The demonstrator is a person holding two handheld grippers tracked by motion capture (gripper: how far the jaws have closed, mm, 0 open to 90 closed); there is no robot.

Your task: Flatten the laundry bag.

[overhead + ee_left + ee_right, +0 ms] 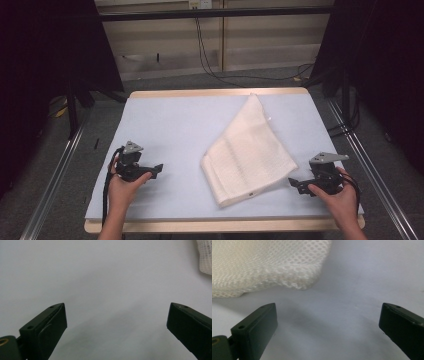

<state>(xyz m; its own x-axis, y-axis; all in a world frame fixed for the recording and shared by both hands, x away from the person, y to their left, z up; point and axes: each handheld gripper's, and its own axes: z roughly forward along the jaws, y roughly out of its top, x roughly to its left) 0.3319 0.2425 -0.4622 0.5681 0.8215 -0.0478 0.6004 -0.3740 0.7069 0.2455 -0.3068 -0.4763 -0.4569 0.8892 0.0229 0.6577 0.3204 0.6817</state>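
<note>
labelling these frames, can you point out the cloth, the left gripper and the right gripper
cloth (250, 152), high view, middle of the folded mesh
left gripper (159, 169), high view, between its open jaw tips
right gripper (291, 181), high view, between its open jaw tips

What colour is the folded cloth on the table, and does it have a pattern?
The cloth is cream-white with a fine mesh of small holes, seen best in the right gripper view.

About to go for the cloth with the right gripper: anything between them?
Nothing visible. The right gripper sits open beside the cloth, with just bare mat between its jaws and the cloth's near corner.
</note>
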